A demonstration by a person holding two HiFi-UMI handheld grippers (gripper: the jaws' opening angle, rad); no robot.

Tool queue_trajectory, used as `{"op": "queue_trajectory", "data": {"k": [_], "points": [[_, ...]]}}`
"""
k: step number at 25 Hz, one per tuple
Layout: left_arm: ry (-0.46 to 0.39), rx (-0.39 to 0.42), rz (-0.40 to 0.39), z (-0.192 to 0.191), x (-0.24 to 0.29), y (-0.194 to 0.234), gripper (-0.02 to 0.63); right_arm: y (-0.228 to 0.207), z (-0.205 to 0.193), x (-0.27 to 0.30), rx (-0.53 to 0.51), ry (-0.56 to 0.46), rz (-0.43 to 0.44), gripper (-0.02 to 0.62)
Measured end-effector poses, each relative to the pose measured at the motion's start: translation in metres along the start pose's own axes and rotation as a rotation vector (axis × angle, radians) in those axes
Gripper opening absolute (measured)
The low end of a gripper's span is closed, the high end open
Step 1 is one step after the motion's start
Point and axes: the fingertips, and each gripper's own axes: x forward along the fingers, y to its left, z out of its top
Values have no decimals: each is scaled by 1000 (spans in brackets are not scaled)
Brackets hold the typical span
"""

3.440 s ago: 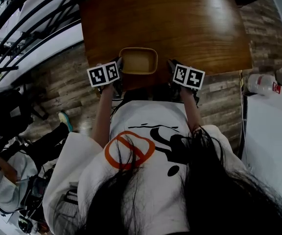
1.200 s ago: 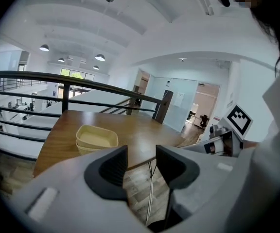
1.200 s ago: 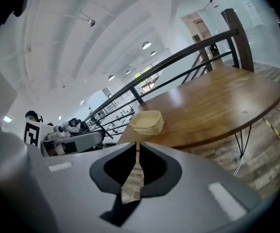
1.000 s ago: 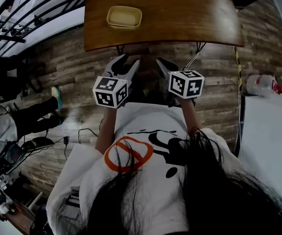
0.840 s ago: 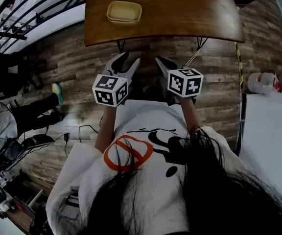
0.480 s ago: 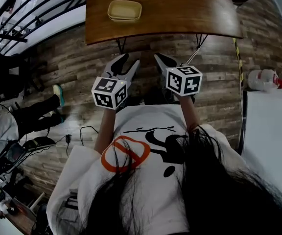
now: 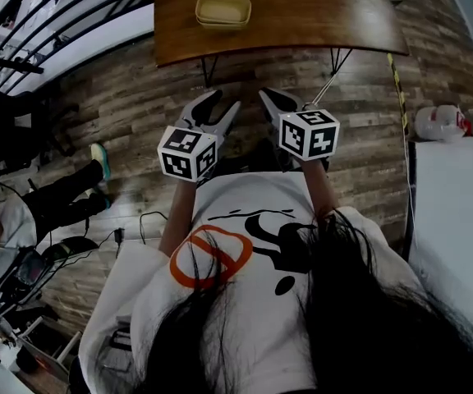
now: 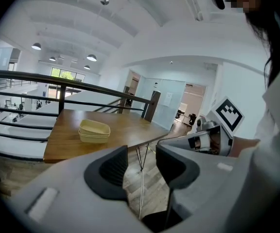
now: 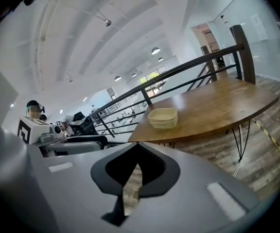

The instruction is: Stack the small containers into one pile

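Observation:
Two pale yellow containers [image 7: 222,10] sit nested in one pile on the brown wooden table [image 7: 319,15], near its front left edge. The same pile shows in the left gripper view [image 8: 94,130] and in the right gripper view [image 9: 163,117]. Both grippers hang over the plank floor, well short of the table, and hold nothing. My left gripper [image 7: 218,105] is open, with a gap between its pads [image 8: 108,171]. My right gripper [image 7: 271,98] is shut, its tips touching [image 9: 136,147].
The table stands on thin hairpin legs [image 7: 335,64]. A black railing [image 7: 48,23] runs along the left. A seated person [image 7: 23,203] and cables lie at the left on the floor. A white surface [image 7: 458,212] with bottles [image 7: 438,121] is at the right.
Both grippers were at the sides of the container at the table's edge; they have drawn back over the floor, and the pile stays on the table. In the last second little has moved.

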Motion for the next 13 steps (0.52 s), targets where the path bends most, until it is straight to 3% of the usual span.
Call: {"op": "queue_trajectory", "data": {"k": [13], "points": [[4,1,-56,-15,-40,26,181,39,-24,10,9,0,-66,20]]}}
